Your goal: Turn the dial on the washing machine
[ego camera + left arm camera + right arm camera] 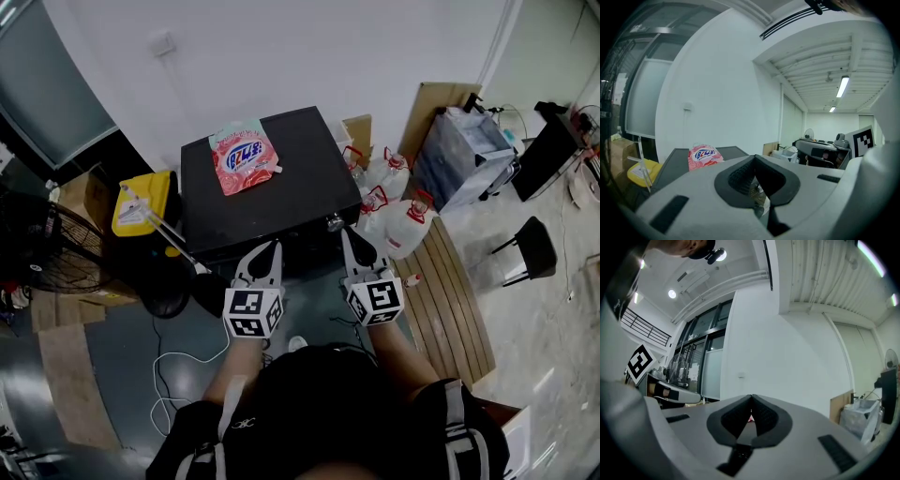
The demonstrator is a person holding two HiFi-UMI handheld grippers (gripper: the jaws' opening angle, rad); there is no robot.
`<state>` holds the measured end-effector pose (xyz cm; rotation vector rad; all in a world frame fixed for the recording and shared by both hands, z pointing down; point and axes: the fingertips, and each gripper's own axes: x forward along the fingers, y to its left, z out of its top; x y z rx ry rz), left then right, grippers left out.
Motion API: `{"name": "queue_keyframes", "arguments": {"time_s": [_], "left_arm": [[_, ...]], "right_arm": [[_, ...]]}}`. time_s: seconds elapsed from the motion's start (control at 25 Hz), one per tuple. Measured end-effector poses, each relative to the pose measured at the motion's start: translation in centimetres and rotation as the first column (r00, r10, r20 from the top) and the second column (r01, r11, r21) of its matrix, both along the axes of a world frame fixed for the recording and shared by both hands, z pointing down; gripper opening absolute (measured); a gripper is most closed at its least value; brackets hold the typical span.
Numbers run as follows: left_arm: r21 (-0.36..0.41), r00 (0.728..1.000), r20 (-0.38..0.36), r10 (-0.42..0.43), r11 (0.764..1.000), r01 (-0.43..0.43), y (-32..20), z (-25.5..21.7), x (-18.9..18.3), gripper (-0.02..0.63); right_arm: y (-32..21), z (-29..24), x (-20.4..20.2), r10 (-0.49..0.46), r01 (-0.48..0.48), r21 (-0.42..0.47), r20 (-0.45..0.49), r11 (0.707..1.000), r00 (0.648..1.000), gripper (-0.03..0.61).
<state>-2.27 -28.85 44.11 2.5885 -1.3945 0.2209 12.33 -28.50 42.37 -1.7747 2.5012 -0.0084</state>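
My left gripper (274, 247) (754, 159) is clenched on nothing, its black pads meeting at the tips. My right gripper (345, 234) (751, 401) is clenched the same way and is empty too. Both sit at centre frame in the head view, pointing at the front of the black washer (281, 202).

The dial (335, 222), a small shiny knob, is at the washer's front right corner, just beside my right tips. I cannot tell whether they touch it.

A pink pouch (244, 157) (704, 156) lies on the lid, upper left of centre. It has blue lettering on a white oval, too blurred to read. White jugs (405, 225) with red handles stand right of the washer; I can read no print on them.
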Motion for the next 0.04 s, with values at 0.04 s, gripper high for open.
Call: {"name": "queue_keyframes", "arguments": {"time_s": [0.04], "left_arm": [[-0.001,1.000,0.000,0.001,1.000,-0.001,-0.06,0.00,0.03,0.003]], "right_arm": [[-0.06,0.02,0.04,0.000,0.000,0.001,0.002,1.000,1.000,0.009]]}}
